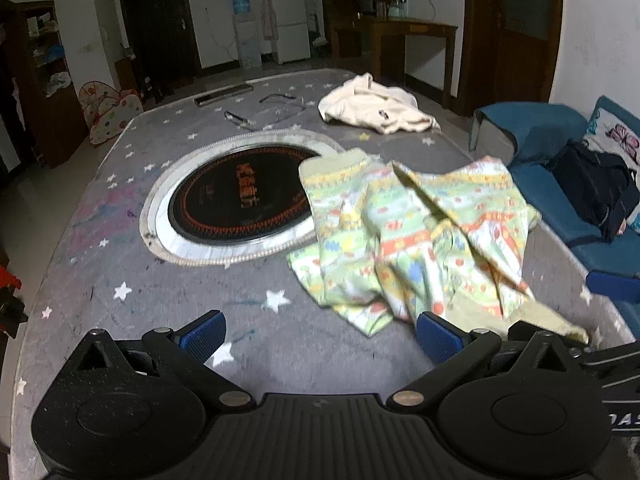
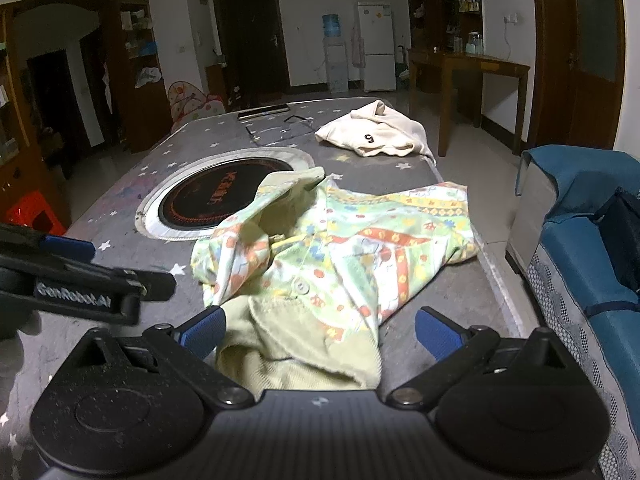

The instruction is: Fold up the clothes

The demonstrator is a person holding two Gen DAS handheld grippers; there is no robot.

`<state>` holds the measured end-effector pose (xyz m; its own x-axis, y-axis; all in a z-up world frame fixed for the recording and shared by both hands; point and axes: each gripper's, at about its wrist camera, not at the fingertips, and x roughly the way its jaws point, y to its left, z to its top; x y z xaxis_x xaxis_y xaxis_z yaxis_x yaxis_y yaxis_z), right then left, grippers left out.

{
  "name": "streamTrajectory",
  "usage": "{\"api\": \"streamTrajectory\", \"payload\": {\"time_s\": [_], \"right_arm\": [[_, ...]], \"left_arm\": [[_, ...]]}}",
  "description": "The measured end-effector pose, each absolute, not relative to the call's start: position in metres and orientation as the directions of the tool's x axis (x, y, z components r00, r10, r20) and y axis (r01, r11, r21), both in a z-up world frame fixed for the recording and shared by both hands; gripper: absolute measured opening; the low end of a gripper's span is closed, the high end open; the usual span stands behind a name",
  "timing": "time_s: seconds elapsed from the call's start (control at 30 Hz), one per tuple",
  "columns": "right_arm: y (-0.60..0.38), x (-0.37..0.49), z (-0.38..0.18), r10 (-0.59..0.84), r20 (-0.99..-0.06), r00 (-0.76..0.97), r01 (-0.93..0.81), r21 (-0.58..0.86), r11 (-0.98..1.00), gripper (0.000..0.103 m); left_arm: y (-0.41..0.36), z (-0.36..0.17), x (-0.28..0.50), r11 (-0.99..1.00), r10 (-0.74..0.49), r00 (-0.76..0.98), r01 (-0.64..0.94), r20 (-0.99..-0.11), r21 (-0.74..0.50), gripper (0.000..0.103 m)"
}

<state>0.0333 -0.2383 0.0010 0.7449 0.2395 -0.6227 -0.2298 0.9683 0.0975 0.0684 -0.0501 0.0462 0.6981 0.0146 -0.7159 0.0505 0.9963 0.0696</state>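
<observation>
A child's green and yellow patterned garment [image 1: 412, 236] lies crumpled on the grey star-print table cover [image 1: 132, 292], to the right of a round black cooktop [image 1: 240, 204]. My left gripper [image 1: 320, 336] is open near the table's front edge, left of the garment's near corner, with nothing between its fingers. My right gripper [image 2: 320, 332] is open, and the garment's plain green ribbed edge [image 2: 304, 360] lies between its fingers. The garment's buttoned front [image 2: 340, 256] spreads out beyond it. A cream garment [image 2: 376, 134] sits bunched at the far end.
A dark flat bar [image 2: 264, 111] and thin wire frames [image 2: 280, 128] lie near the table's far edge. A blue sofa [image 2: 592, 248] with a dark bag stands close on the right. My left gripper [image 2: 132, 266] shows at the left. A wooden side table [image 2: 468, 68] stands further back.
</observation>
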Motion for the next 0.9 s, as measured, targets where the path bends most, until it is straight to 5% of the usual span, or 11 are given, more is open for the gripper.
{"api": "streamTrajectory", "payload": {"time_s": [0.33, 0.67, 0.77, 0.83, 0.9], "right_arm": [[-0.248, 0.066, -0.006, 0.207, -0.638, 0.742, -0.191, 0.095, 0.977, 0.081], [-0.245, 0.093, -0.026, 0.193, -0.671, 0.715, -0.206, 0.061, 0.977, 0.060], [-0.244, 0.098, -0.030, 0.188, -0.676, 0.712, -0.208, 0.052, 0.977, 0.054], [-0.243, 0.101, -0.033, 0.185, -0.678, 0.711, -0.209, 0.048, 0.977, 0.043], [-0.244, 0.102, -0.033, 0.193, -0.674, 0.713, -0.213, 0.054, 0.976, 0.037]], "left_arm": [[-0.065, 0.064, 0.092, 0.994, -0.039, 0.753, 0.099, -0.657, 0.055, 0.101], [-0.089, 0.042, 0.130, 0.979, -0.046, 0.710, 0.172, -0.703, 0.110, 0.084], [-0.087, 0.032, 0.138, 0.978, -0.039, 0.690, 0.176, -0.723, 0.115, 0.070], [-0.082, 0.027, 0.141, 0.979, -0.056, 0.669, 0.181, -0.741, 0.090, 0.045], [-0.077, 0.025, 0.142, 0.980, -0.083, 0.653, 0.190, -0.753, 0.056, 0.032]]}}
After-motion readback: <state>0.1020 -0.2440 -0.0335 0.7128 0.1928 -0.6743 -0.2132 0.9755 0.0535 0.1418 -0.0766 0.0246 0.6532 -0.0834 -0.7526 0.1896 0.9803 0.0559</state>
